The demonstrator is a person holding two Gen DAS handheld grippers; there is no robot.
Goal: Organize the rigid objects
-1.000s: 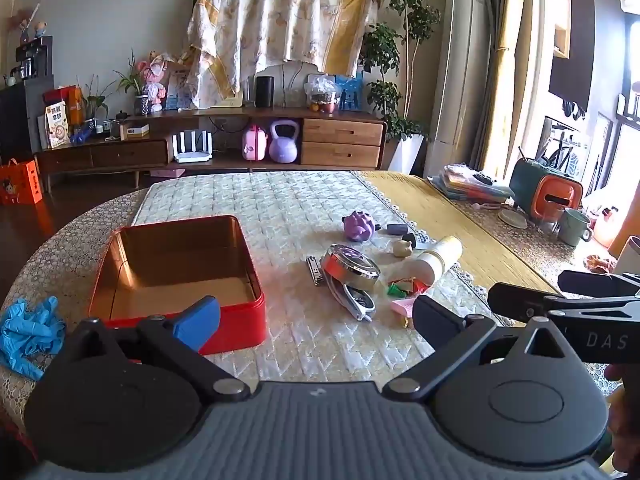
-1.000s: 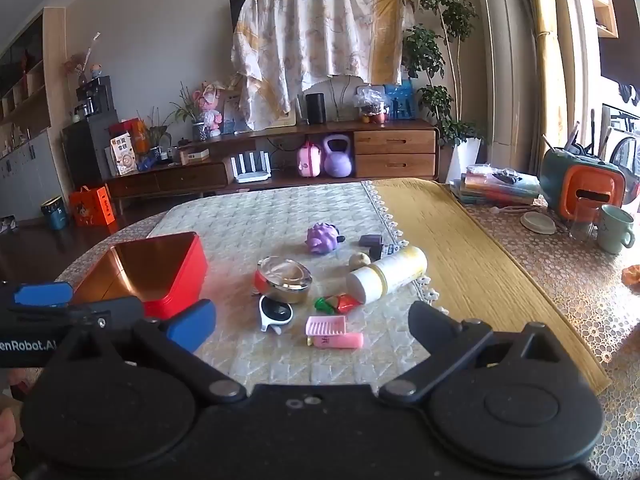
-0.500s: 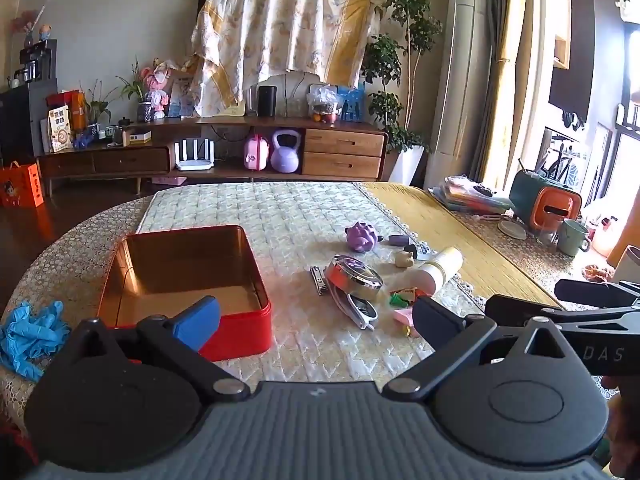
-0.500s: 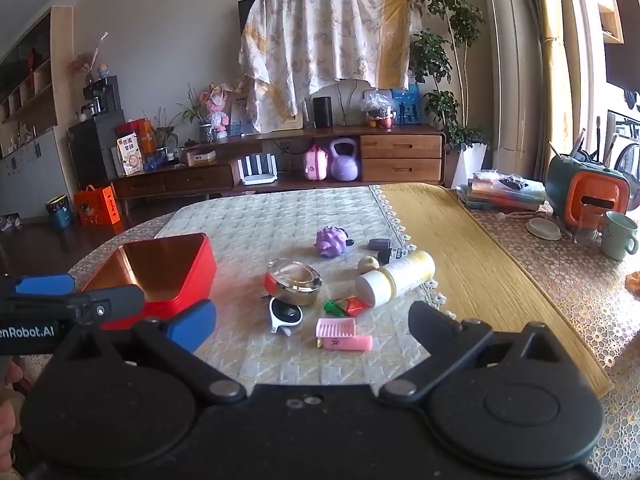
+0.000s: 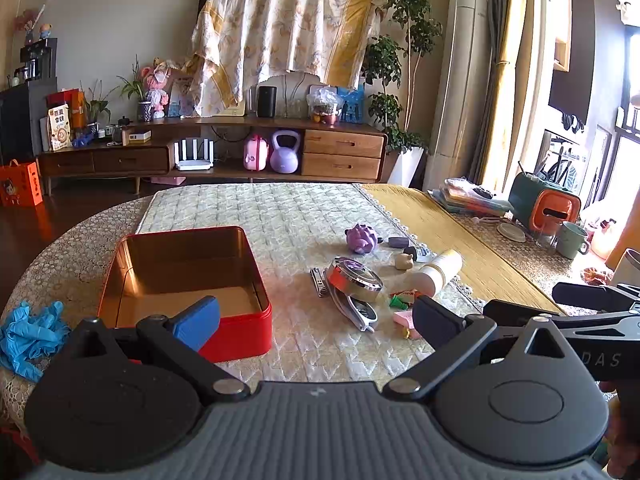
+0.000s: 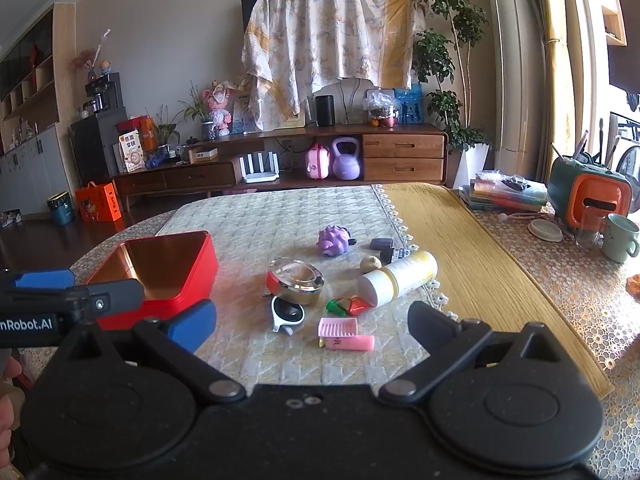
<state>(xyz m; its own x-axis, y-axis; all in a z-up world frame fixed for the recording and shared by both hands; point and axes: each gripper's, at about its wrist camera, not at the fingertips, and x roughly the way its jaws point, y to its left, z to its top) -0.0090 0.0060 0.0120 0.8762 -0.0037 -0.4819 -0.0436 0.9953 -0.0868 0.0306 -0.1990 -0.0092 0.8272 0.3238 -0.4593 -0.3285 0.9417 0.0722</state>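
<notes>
An open red tin (image 5: 236,334) (image 6: 196,272) with a gold inside sits empty on the quilted mat, left of a cluster of small items. The cluster holds a purple toy (image 6: 334,240), a round silver-and-red case (image 6: 296,276), a white bottle lying down (image 6: 396,278), a pink comb (image 6: 338,327), a pink tube (image 6: 352,343), a white oval gadget (image 6: 286,314), nail clippers (image 5: 319,282) and a small beige figure (image 6: 370,264). My left gripper (image 5: 316,320) is open and empty, above the near mat. My right gripper (image 6: 312,326) is open and empty, near the comb.
Blue gloves (image 5: 28,334) lie at the table's left edge. A yellow runner (image 6: 472,264) lies right of the mat. Books (image 6: 508,196), an orange-and-green box (image 6: 588,196) and a green mug (image 6: 620,236) stand at the far right. A sideboard (image 6: 280,160) stands beyond the table.
Both views have drawn back and tilted up slightly, so the table items sit lower in the frames. Both grippers stay open. Nothing on the table has moved.
</notes>
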